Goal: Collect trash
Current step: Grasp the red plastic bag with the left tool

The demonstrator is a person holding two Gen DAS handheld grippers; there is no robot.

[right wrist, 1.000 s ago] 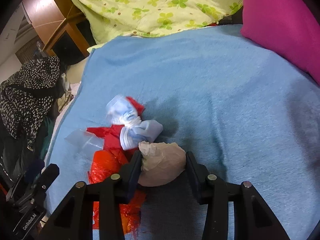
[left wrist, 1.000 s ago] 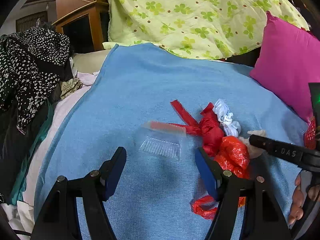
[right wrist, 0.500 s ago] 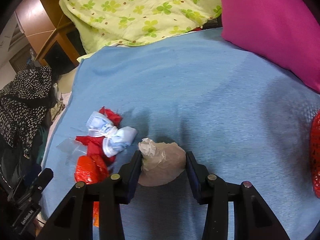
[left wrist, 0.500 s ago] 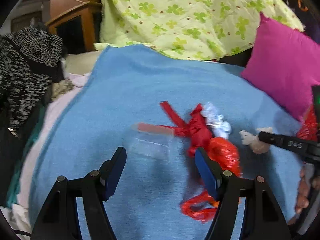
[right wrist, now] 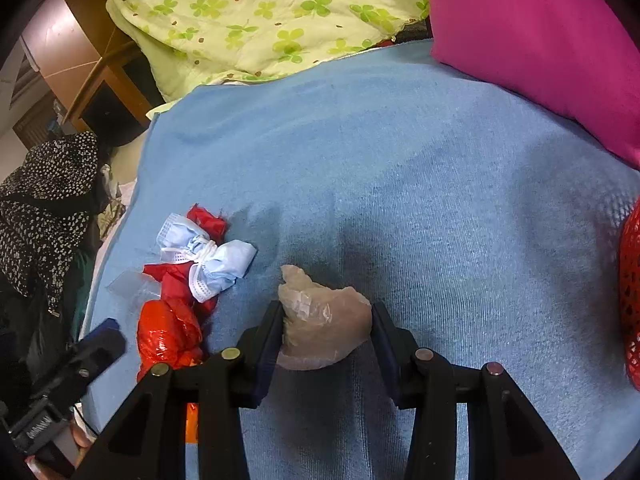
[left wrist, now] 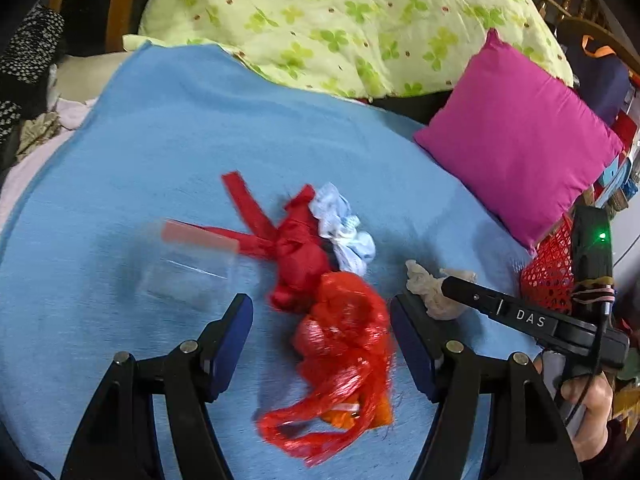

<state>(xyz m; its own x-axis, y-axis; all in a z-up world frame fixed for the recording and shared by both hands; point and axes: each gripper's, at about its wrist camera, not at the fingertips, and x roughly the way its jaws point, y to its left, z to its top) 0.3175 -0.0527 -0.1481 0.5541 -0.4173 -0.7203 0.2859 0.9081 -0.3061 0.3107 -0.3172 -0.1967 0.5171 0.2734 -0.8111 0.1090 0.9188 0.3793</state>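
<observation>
On a blue blanket (left wrist: 192, 128) lies a heap of trash: a red plastic bag (left wrist: 340, 344), a red ribbon-like wrapper (left wrist: 296, 244), a crumpled blue face mask (left wrist: 344, 232) and a clear zip bag (left wrist: 188, 268). My left gripper (left wrist: 322, 340) is open, its jaws either side of the red bag. My right gripper (right wrist: 326, 332) is shut on a crumpled grey-beige plastic wad (right wrist: 320, 320), held just above the blanket to the right of the heap; it also shows in the left wrist view (left wrist: 430, 288). The mask (right wrist: 208, 260) and the red bag (right wrist: 168, 332) lie to its left.
A red mesh basket (left wrist: 550, 264) stands at the blanket's right edge, also seen in the right wrist view (right wrist: 630, 296). A magenta pillow (left wrist: 516, 136) and a green floral quilt (left wrist: 340, 12) lie behind. Dark spotted clothes (right wrist: 44, 208) hang at the left.
My left gripper has moved right, from over the clear bag to around the red bag. My right gripper has carried the wad to the right, away from the heap, toward the basket.
</observation>
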